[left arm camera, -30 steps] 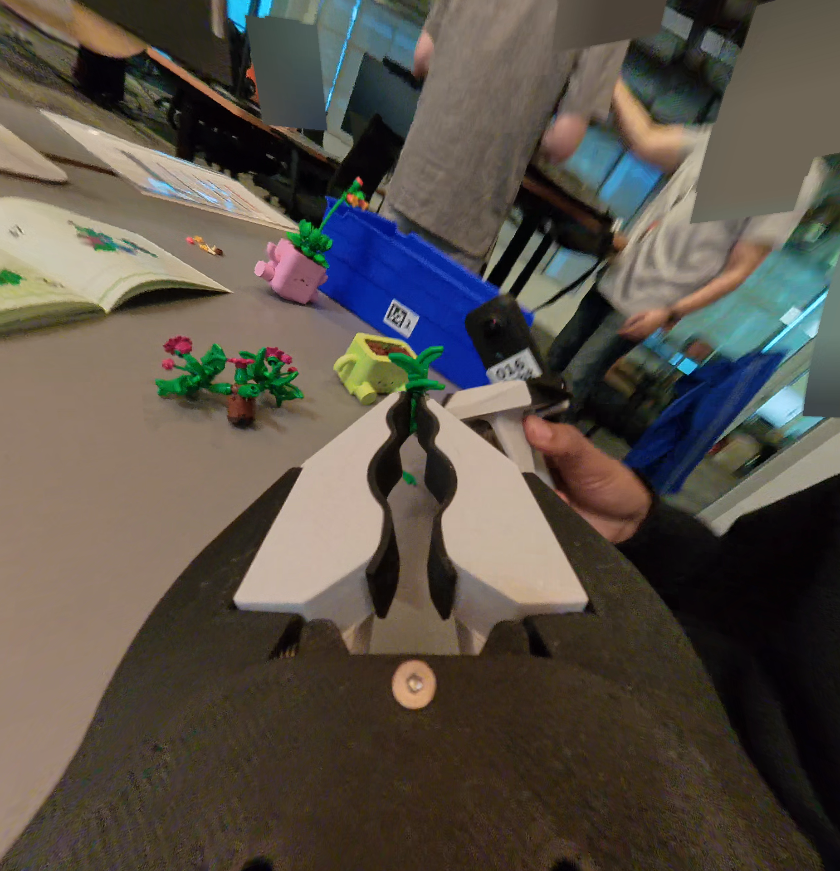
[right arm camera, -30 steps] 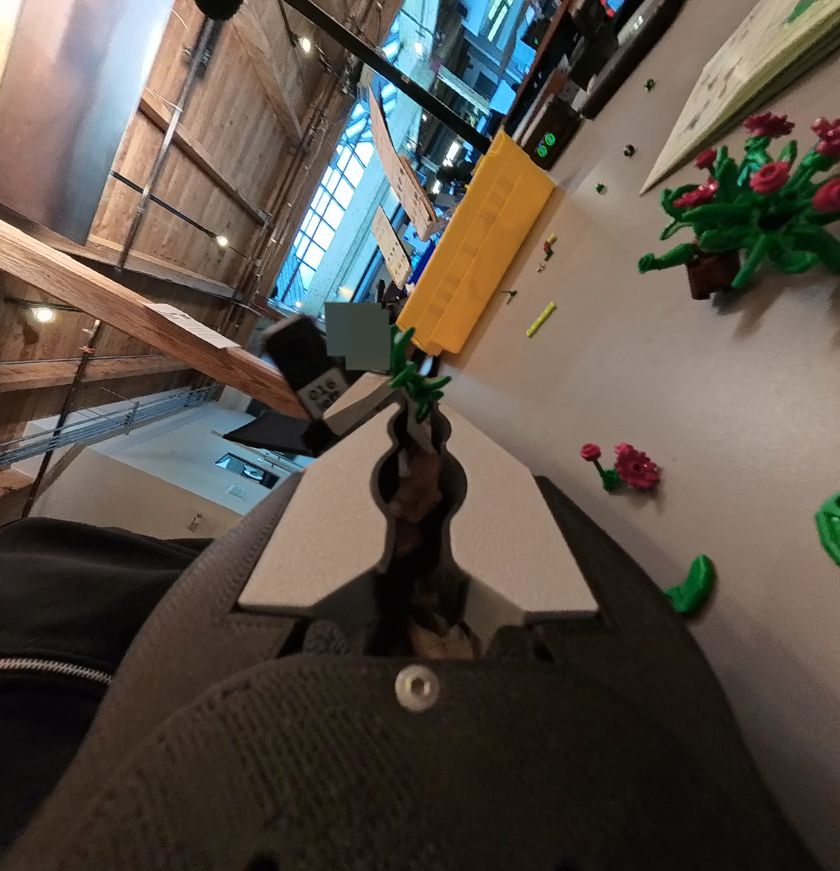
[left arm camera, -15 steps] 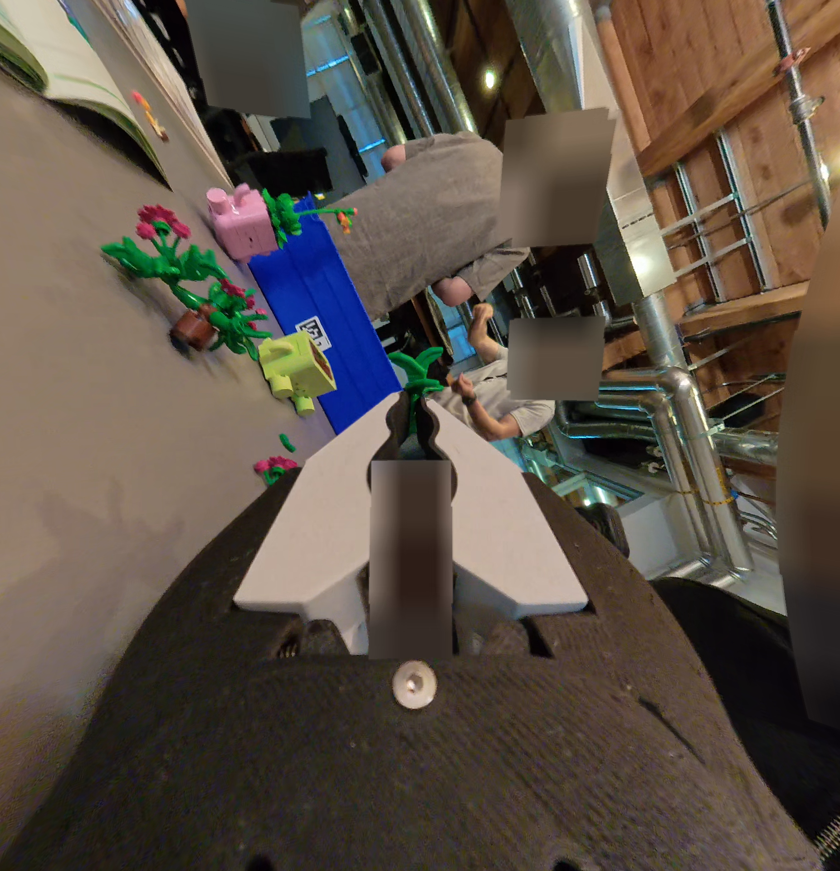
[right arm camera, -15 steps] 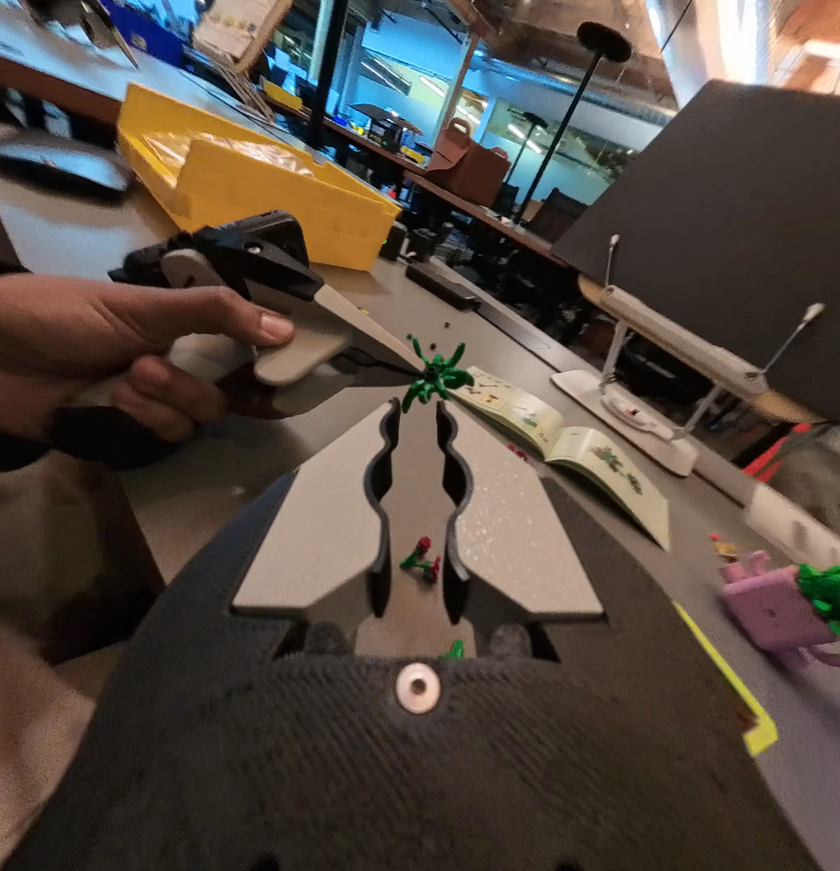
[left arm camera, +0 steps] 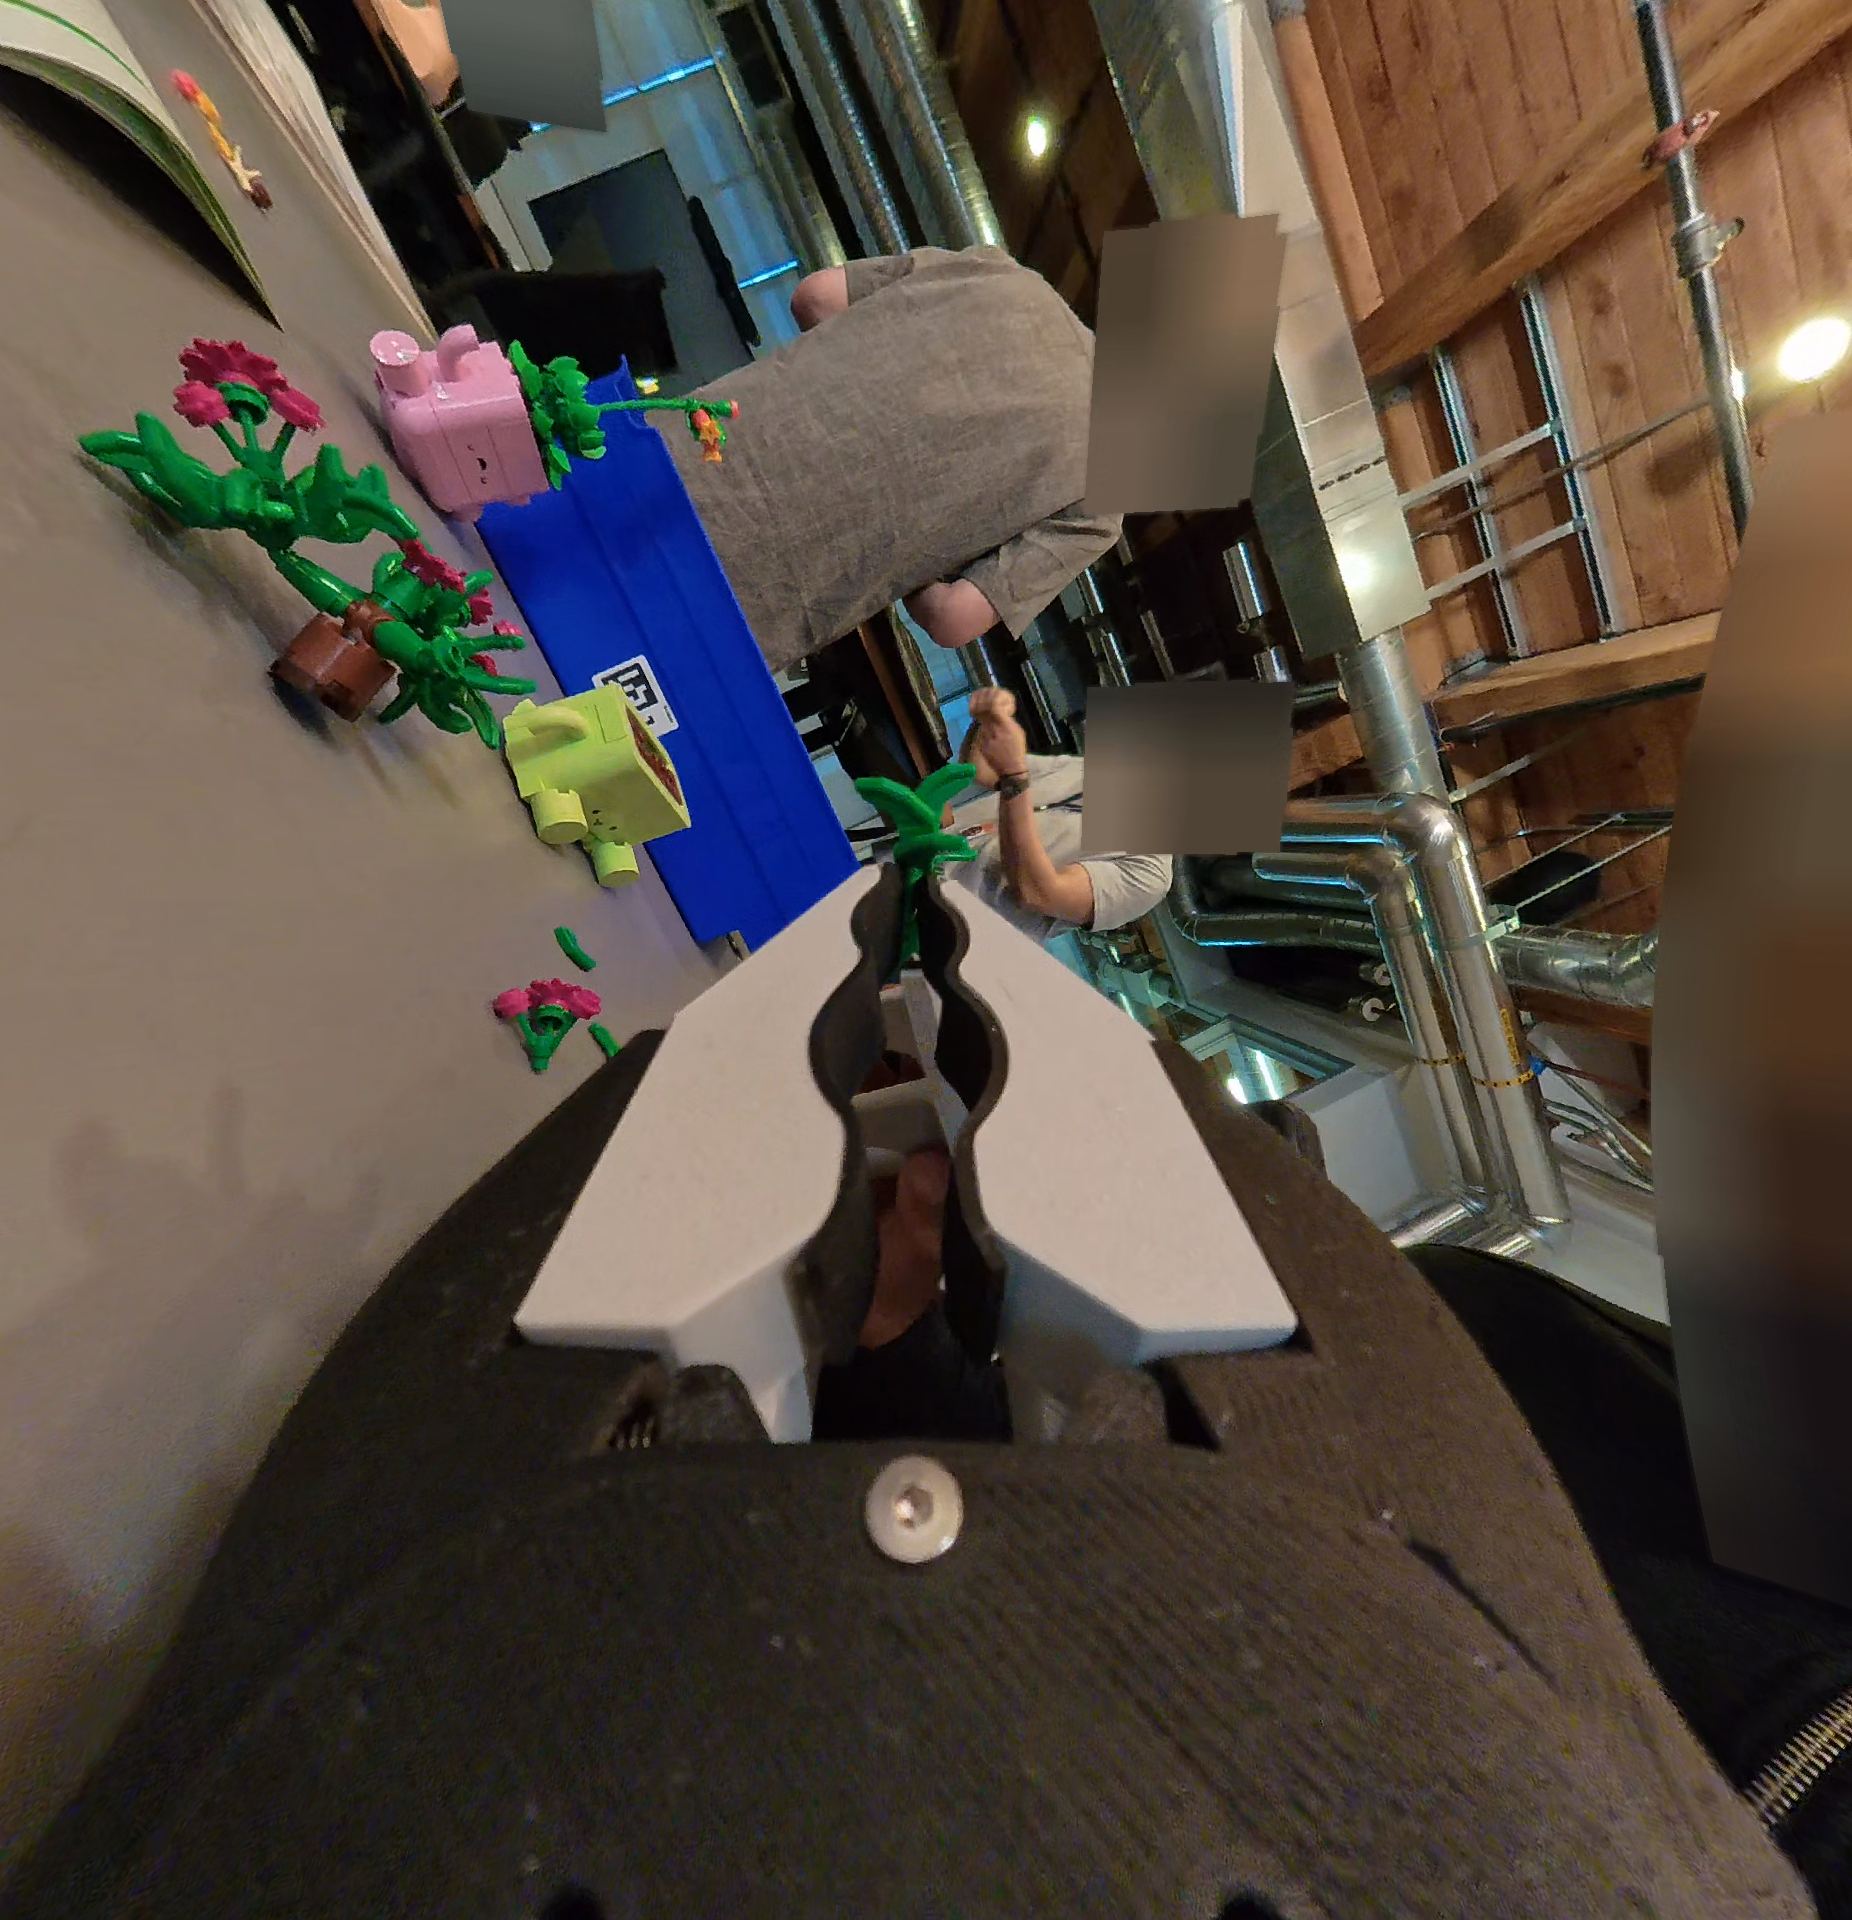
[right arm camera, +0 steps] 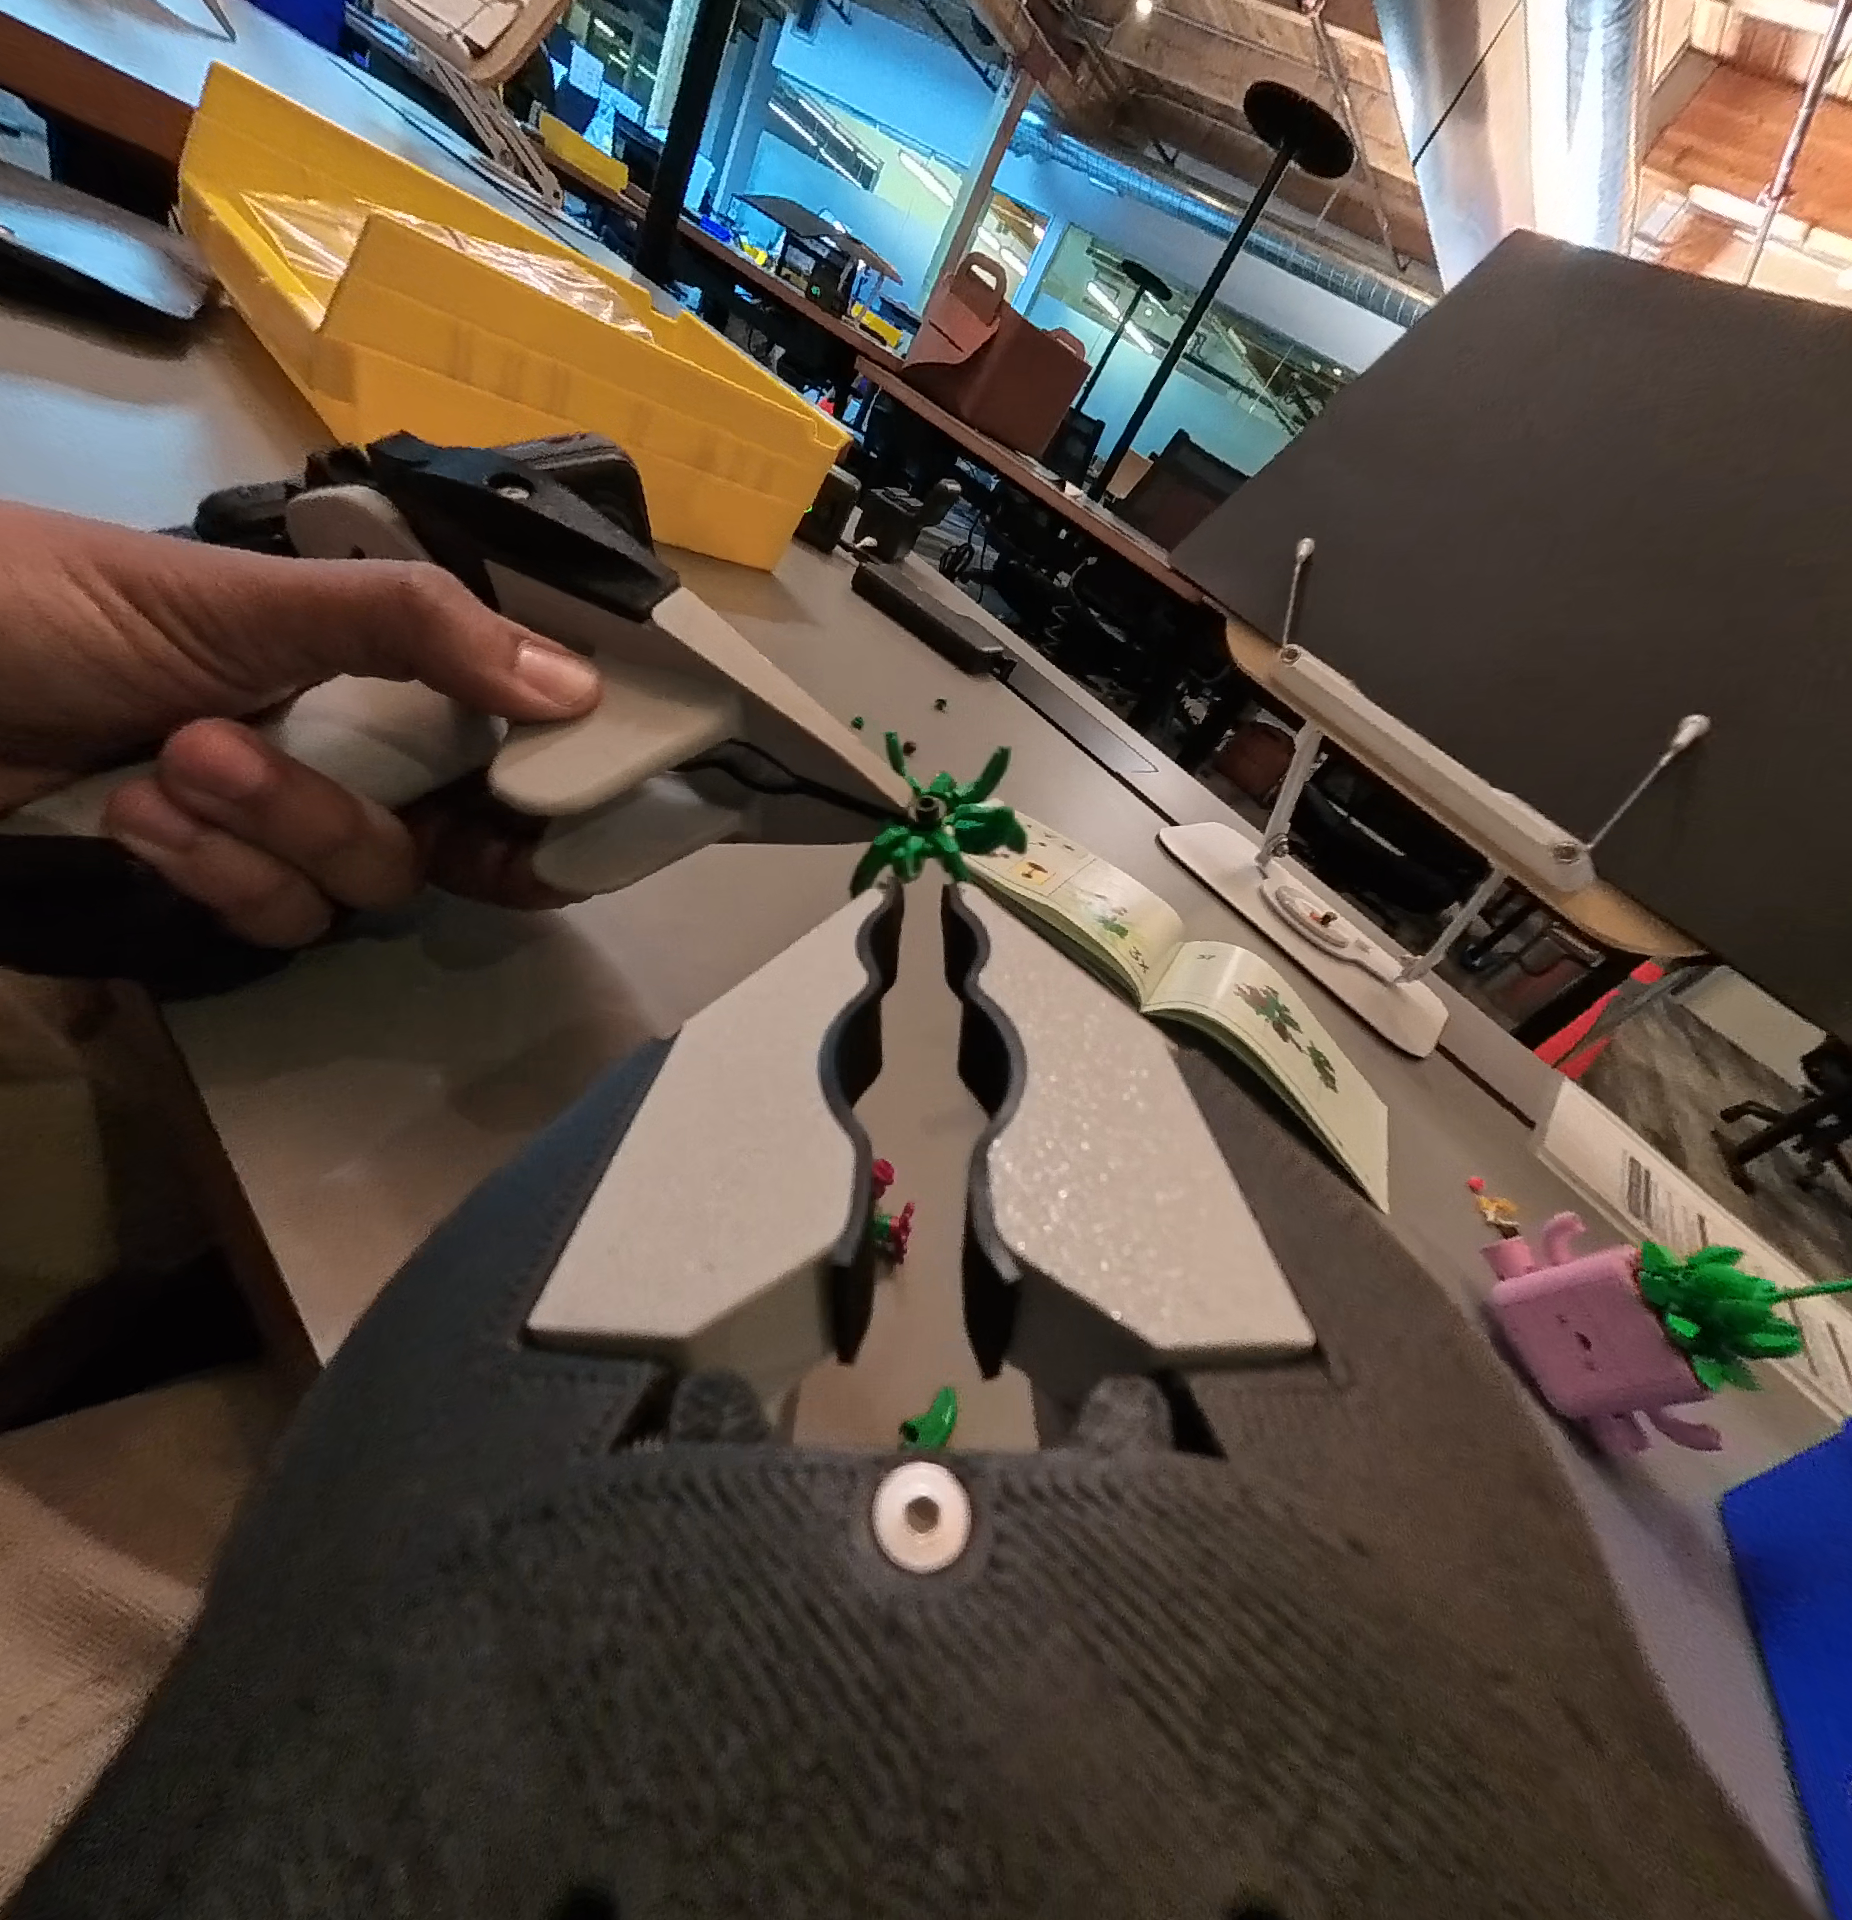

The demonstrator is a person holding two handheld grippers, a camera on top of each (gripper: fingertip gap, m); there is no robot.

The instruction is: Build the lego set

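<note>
My left gripper (left arm camera: 914, 891) is shut on the thin stem of a small green leafy lego plant piece (left arm camera: 920, 821), whose leaves stick out past the tips. In the right wrist view a hand holds this left gripper (right arm camera: 880, 805) from the left, with the leafy piece (right arm camera: 937, 826) at its tip. My right gripper (right arm camera: 917, 906) is open and empty, its tips just below the leafy piece. On the grey table (left arm camera: 174, 1039) lie a flowering plant in a brown pot (left arm camera: 330, 582), a lime pot (left arm camera: 600, 774) and a pink pot with greenery (left arm camera: 465, 442).
A blue bin (left arm camera: 652, 665) sits behind the pots and a yellow bin (right arm camera: 506, 343) at the table's far side. An open instruction booklet (right arm camera: 1213, 997) lies ahead of my right gripper. A loose pink flower (left arm camera: 548, 1010) and green leaves (right arm camera: 932, 1418) lie on the table. People stand beyond. My left and right fingertips are right by each other.
A second ago my right gripper was shut at the leafy piece; it has opened and swung round to face it. My left gripper has rolled over, still holding the piece.
</note>
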